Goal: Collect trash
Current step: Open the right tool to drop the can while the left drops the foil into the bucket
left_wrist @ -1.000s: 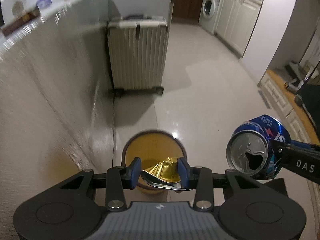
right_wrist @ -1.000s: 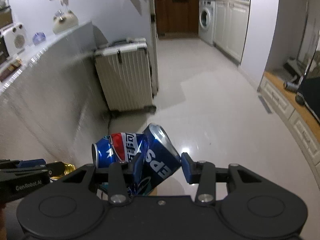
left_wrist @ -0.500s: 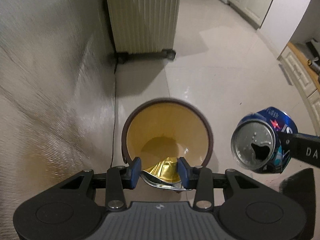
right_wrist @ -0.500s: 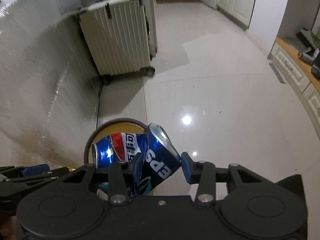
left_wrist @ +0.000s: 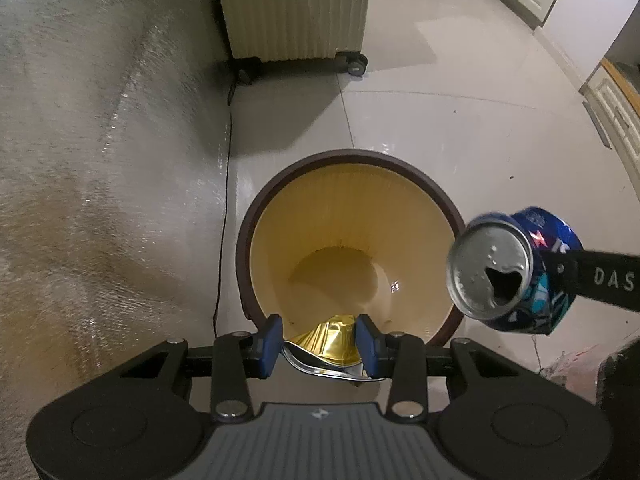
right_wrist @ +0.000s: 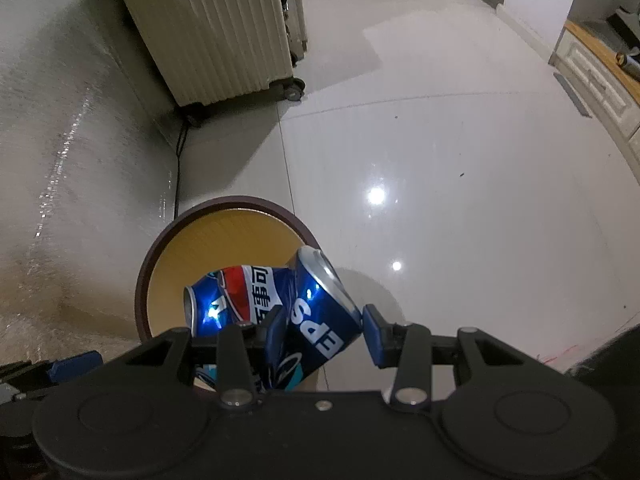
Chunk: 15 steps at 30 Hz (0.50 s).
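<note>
A round bin (left_wrist: 256, 216) with a brown rim and yellow inside stands on the floor, seen from above; its rim (right_wrist: 160, 248) also shows in the right wrist view. My left gripper (left_wrist: 319, 340) is shut on a crumpled gold foil wrapper (left_wrist: 328, 340), held over the bin's near edge. My right gripper (right_wrist: 320, 336) is shut on a bent blue Pepsi can (right_wrist: 320, 320), which hangs over the bin's right side. From the left wrist view the can (left_wrist: 512, 268) shows its silver top, beside the bin's right rim.
A cream ribbed suitcase (left_wrist: 292, 8) on wheels stands beyond the bin. A silvery covered surface (left_wrist: 100, 160) rises on the left, with a black cable (left_wrist: 224, 208) along its foot. Glossy tiled floor (right_wrist: 440, 160) lies to the right. White cabinets (right_wrist: 592, 76) stand at far right.
Both grippers have come down toward the bin with their loads; the bin now looks much larger and nearer. The views have tilted downward. Neither grip has changed.
</note>
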{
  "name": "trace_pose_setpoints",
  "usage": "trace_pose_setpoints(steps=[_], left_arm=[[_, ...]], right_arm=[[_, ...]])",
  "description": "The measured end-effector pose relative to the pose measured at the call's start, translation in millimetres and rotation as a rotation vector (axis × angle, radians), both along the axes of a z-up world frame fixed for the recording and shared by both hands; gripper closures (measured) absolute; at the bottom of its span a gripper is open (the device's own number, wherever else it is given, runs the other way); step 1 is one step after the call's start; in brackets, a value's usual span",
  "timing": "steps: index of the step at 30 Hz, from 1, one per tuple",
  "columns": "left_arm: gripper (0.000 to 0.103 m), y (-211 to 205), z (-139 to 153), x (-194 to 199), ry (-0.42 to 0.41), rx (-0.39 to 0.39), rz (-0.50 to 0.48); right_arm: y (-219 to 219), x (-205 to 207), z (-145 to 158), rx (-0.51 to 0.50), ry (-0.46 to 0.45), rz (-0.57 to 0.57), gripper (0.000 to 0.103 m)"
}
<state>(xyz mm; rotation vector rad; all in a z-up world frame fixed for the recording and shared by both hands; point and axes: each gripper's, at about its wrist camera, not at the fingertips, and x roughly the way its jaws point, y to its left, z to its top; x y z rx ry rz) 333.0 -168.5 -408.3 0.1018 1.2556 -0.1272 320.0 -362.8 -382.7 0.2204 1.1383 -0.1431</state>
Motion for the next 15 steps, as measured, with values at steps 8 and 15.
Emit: trace_pose_setpoints(steps=[8, 15], left_arm=[[0.061, -2, -27, 4, 0.018, 0.016, -0.023], [0.043, 2, -34, 14, 0.032, -0.002, -0.013]], right_arm=[[14, 21, -13, 0.029, -0.012, -0.015, 0.060], [22, 32, -18, 0.039, -0.050, -0.010, 0.041]])
